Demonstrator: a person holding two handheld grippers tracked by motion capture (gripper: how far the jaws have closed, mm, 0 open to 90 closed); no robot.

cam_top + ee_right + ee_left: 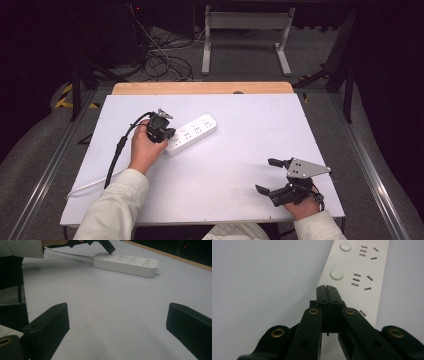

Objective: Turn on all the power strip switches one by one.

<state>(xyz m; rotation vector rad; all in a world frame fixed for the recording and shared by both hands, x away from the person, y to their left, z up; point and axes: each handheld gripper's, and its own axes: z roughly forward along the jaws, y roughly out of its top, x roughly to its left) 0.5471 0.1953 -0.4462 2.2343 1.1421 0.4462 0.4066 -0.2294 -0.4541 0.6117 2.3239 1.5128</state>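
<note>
High view: a white power strip (191, 133) lies flat on the pale table (240, 165), left of centre, its long axis running diagonally from near left to far right. The left gripper (167, 135) is poised over the strip's near end, where a white cable (92, 185) leaves it and trails toward the table's near left edge. In the left gripper view, the jaws are pressed together with nothing between them, the tips over the strip (357, 277) near a round switch button (336, 274); whether they touch the plastic cannot be told. The socket faces point up, and a row of buttons runs along one long side.

The right gripper (270, 176) rests near the table's near right corner, well apart from the strip, its jaws spread wide and empty; from the right gripper view the strip (126, 262) sits far across the bare table with the left gripper's closed tip (110, 249) at its cable end.

The strip looks rigid, light and smooth-cased, likely to skid on the tabletop if pushed. A grip across its narrow width, on the long side walls, would seem surest; the cable is limp and would probably drag behind.
</note>
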